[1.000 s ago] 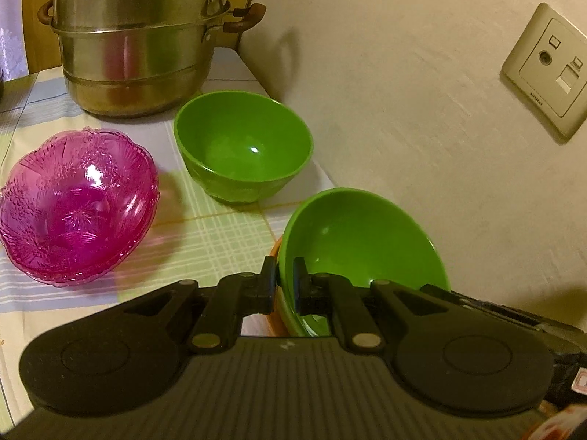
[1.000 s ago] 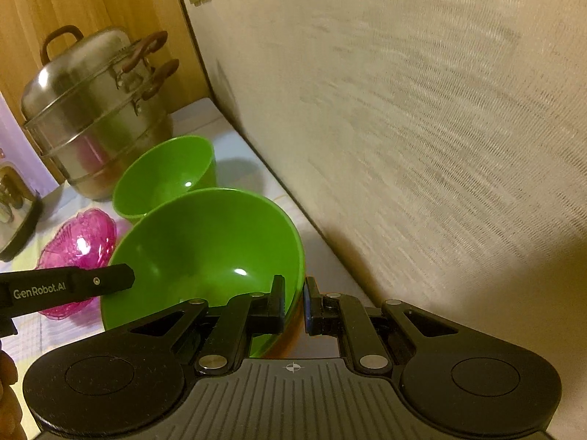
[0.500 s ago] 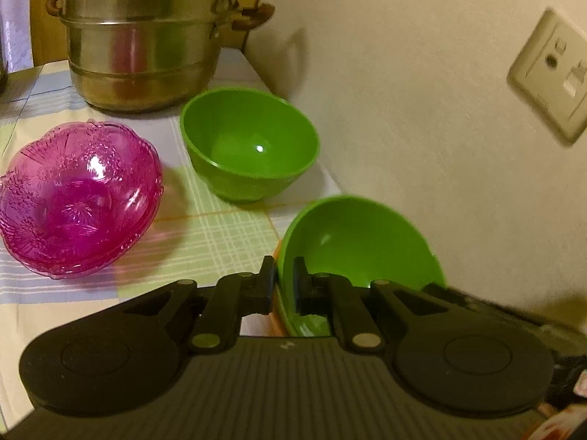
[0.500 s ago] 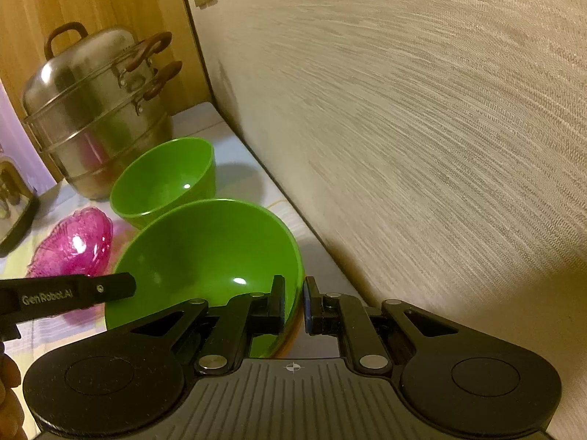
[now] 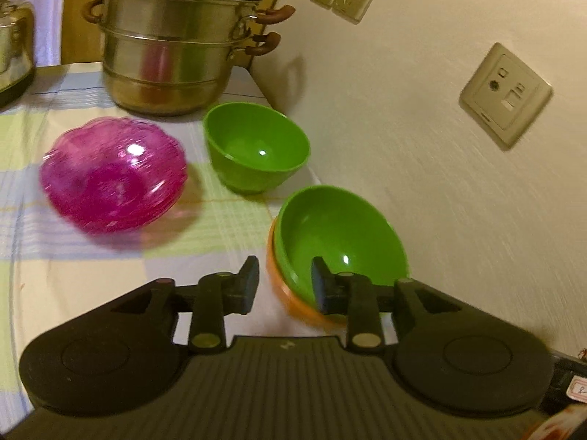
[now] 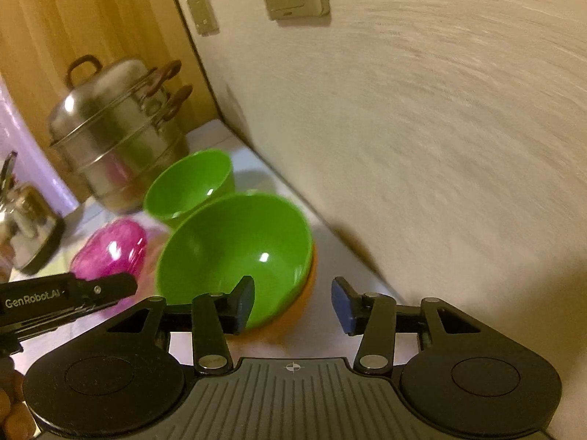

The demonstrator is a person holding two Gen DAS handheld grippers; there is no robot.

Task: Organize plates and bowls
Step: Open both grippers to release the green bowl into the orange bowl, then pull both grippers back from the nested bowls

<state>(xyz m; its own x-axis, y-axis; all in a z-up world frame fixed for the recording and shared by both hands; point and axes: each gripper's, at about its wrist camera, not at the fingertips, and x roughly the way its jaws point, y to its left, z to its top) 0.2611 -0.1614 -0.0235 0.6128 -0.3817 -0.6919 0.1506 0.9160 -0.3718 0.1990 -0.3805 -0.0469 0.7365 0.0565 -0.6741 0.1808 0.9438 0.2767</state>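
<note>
Steel steamer pot, kettle, wall sockets

The left gripper points forward and down, its jaws opening with nothing pressed between them. The right gripper points down likewise, jaws opening wider, also gripping nothing.

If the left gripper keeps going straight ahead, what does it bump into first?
Probably the near rim of the big green bowl nested in the orange bowl; the left gripper, jaws opening, straddles it. Depth is unclear.
</note>
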